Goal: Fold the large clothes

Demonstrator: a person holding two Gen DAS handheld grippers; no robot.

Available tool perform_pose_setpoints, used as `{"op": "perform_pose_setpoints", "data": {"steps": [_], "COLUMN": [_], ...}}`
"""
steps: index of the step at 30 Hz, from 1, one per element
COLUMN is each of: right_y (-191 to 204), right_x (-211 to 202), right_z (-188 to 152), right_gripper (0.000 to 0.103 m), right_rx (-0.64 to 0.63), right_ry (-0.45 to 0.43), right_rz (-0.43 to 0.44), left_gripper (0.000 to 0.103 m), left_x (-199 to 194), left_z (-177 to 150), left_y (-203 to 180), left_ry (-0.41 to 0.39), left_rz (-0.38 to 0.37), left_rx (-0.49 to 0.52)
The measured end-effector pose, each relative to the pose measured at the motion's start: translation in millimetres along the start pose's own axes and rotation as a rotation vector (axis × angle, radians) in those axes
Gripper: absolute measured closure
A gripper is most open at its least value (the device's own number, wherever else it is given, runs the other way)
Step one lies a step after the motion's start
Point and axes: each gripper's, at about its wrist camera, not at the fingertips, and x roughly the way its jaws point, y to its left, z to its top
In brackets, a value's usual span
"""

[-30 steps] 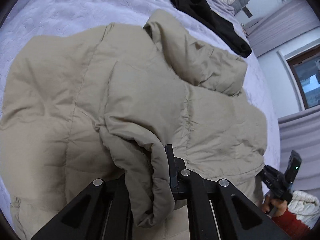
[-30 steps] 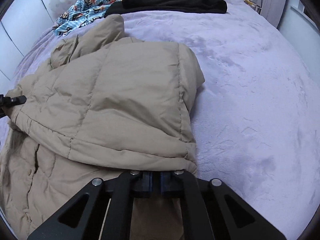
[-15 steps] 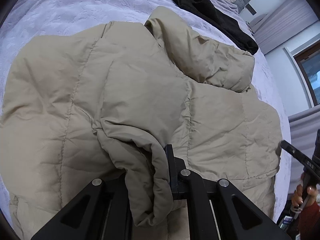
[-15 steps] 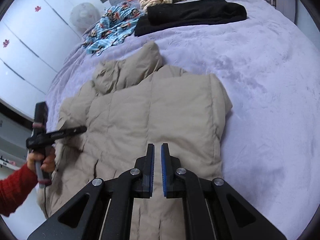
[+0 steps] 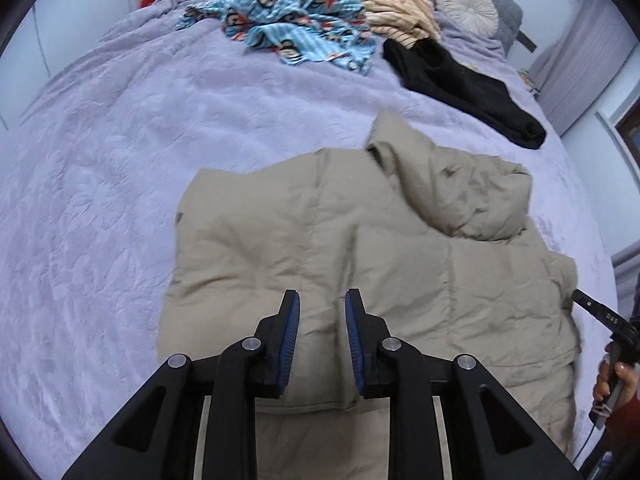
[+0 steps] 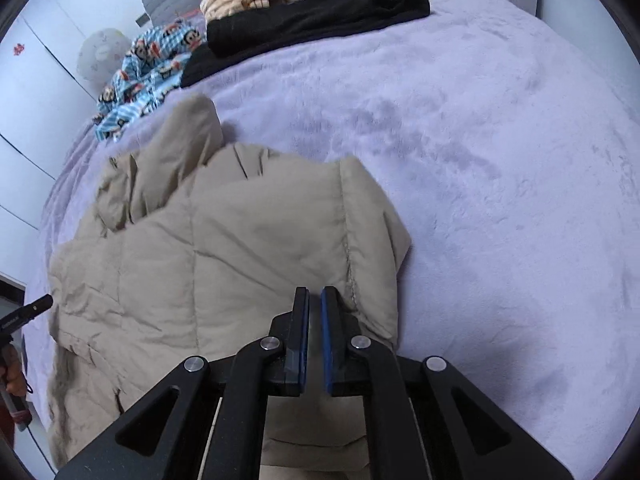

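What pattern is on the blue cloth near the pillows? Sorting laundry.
Cartoon monkey faces on light blue stripes; clearest in the left wrist view.

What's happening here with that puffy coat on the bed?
A person is folding a beige hooded puffer jacket on a lavender bedspread, using a handheld gripper in each hand. The jacket lies folded over on itself. The left gripper, whose jaws have just been opening, holds nothing and sits above the fabric. The right gripper stands open a crack, empty too. Near the headboard lie a black garment and blue monkey-print fabric.
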Motion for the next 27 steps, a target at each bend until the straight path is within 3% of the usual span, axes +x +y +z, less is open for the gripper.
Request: {"op": "perform_pose_setpoints", "data": {"steps": [3, 7, 11, 15, 20, 27], "right_y": [-11, -31, -39, -42, -38, -22], "right_x": [-5, 23, 52, 52, 17, -34], "right_z": [12, 19, 17, 16, 13, -28], "right_gripper": [0.095, 0.095, 0.095, 0.095, 0.095, 0.094], "right_rx": [0.048, 0.143, 0.146, 0.147, 0.129, 0.11], "right_ry": [-0.031, 0.031, 0.067, 0.062, 0.039, 0.043], "right_rz": [-0.018, 0.006, -0.029, -0.053, -0.094, -0.065], "left_gripper": [0.078, 0.078, 0.078, 0.078, 0.078, 0.078], "left_x": [16, 65, 77, 75, 51, 17], "left_z": [1, -12, -15, -13, -10, -31], "left_y": [-21, -34, -34, -35, -31, -24], "left_ry": [0.035, 0.117, 0.104, 0.109, 0.082, 0.1], "left_rz": [-0.061, 0.006, 0.0, 0.018, 0.087, 0.156], "left_rx": [0.043, 0.059, 0.061, 0.071, 0.07, 0.081]}}
